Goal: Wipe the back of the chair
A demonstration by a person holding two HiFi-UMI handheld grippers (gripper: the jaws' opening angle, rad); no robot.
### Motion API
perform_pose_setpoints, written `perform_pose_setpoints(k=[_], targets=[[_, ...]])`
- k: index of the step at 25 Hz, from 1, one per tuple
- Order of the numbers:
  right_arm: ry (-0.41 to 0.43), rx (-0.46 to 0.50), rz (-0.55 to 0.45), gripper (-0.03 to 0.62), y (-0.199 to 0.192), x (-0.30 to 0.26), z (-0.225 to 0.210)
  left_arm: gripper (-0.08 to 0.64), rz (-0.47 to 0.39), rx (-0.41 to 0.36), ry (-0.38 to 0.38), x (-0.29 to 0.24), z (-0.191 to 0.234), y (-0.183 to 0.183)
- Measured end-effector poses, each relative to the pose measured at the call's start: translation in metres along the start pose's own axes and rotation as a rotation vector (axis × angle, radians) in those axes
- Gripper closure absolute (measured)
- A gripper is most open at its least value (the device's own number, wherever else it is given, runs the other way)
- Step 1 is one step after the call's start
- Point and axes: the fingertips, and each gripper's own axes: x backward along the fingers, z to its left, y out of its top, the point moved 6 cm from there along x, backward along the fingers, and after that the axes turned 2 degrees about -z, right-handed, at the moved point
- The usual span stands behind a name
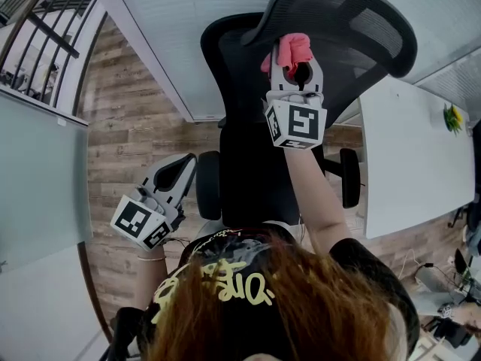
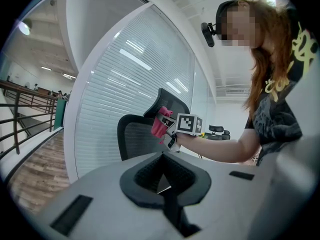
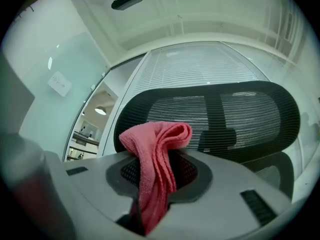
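A black mesh office chair (image 1: 248, 141) stands in front of me, its headrest (image 1: 353, 21) at the top. My right gripper (image 1: 291, 60) is shut on a pink cloth (image 1: 289, 50), held up against the back of the headrest (image 3: 225, 114). The pink cloth (image 3: 156, 169) hangs folded out of the jaws just short of the mesh. From the left gripper view the chair (image 2: 142, 134) and the raised cloth (image 2: 161, 123) show beyond the jaws. My left gripper (image 1: 180, 173) hangs low at the chair's left side, shut with nothing in it (image 2: 162, 181).
A glass wall with white blinds (image 1: 188, 28) runs behind the chair. A white desk (image 1: 413, 156) stands to the right, with a second chair's armrest (image 1: 349, 177) beside it. Wood floor (image 1: 128, 126) lies to the left, with a railing (image 1: 45, 28) beyond.
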Motion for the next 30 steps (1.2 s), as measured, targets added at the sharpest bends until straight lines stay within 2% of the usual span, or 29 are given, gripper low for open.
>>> perform_pose_setpoints(k=[10,16,23,30], targets=[[0.112,-0.037,0.030,0.505,-0.005,-0.002,0.042,0.568,-0.005,0.002,-0.016,0.000,0.003,0.001],[0.209,-0.003,0.046,0.505,-0.004,0.014,0.053,0.568,0.000,0.004,-0.039,-0.009,0.002,0.001],[0.180,-0.015,0.103,0.505,-0.008,0.057,0.021,0.568,0.010,-0.012,-0.114,-0.044,-0.010,0.005],[0.061,0.032,0.159,0.505,-0.011,0.101,-0.051,0.568,0.022,-0.033,-0.200,-0.090,-0.038,0.007]])
